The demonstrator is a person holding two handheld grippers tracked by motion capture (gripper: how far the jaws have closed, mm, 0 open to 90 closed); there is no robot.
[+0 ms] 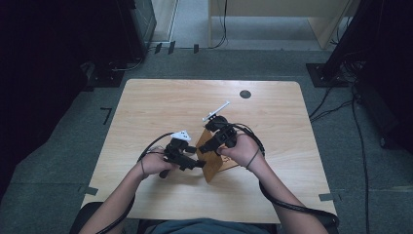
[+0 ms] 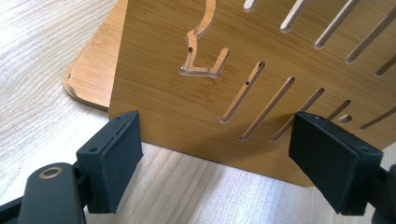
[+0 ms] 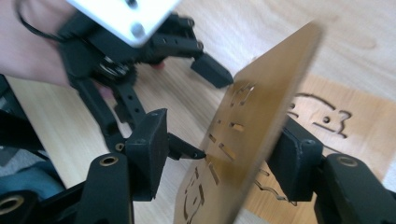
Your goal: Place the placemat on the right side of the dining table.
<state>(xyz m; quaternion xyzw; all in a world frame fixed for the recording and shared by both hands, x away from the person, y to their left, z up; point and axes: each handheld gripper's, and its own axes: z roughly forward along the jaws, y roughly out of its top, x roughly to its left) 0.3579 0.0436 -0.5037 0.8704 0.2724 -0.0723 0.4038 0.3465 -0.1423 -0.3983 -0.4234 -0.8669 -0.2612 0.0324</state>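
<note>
Straddling upright bamboo panel [image 3: 261, 116], right hand-held gripper [image 3: 219, 161] wide open.

upright bamboo panel [image 1: 210, 163] blocks between grippers | table [image 1: 272, 117] beyond — open

bamboo panel [image 3: 261, 116] — edge blurred | top cut off — left gripper view

No text, label, brand or number can be read on anything. Only shapes cut through the bamboo panel [image 2: 261, 60] are seen: a row of slanted slots and a curled, hook-like outline, which spell nothing. Similar cut-outs are seen in the flat bamboo board [image 3: 336, 126] lying on the table [image 1: 160, 102], and no letters can be made out there either
</note>
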